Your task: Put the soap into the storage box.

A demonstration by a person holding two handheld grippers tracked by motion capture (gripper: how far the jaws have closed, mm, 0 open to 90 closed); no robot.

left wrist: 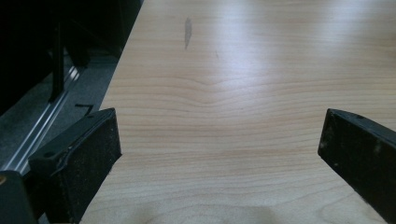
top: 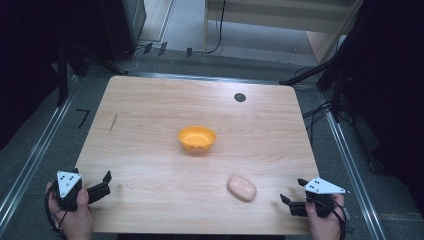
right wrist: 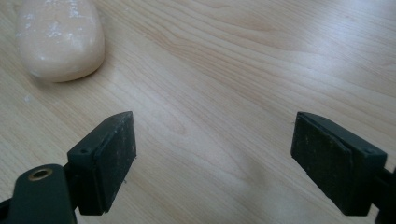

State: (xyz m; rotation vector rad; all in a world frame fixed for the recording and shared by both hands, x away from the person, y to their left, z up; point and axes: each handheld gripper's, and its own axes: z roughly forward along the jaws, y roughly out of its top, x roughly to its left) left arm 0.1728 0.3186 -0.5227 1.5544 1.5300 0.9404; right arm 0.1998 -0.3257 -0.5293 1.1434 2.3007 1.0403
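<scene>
In the high view we see a pale wooden bench (top: 150, 130) with little on it. An orange bowl (top: 196, 138) stands near the middle of the frame; we cannot tell whether anything lies in it. A peach-coloured bar of soap (top: 242, 188) lies flat at the lower right of centre, well apart from the bowl. A small black disc (top: 240, 97) sits toward the upper right, and a thin dark mark (top: 113, 123) shows at the left.

Our right gripper (top: 295, 195) rests at the lower right, near the soap but apart from it, with bare wood between. In the right gripper view the soap (right wrist: 58, 37) lies in the upper left corner, outside the released jaws, which stand wide over bare wood.

Our left gripper (top: 102, 184) sits at the lower left, jaws likewise spread with nothing between them. Nothing stands between either gripper and the soap or bowl.
</scene>
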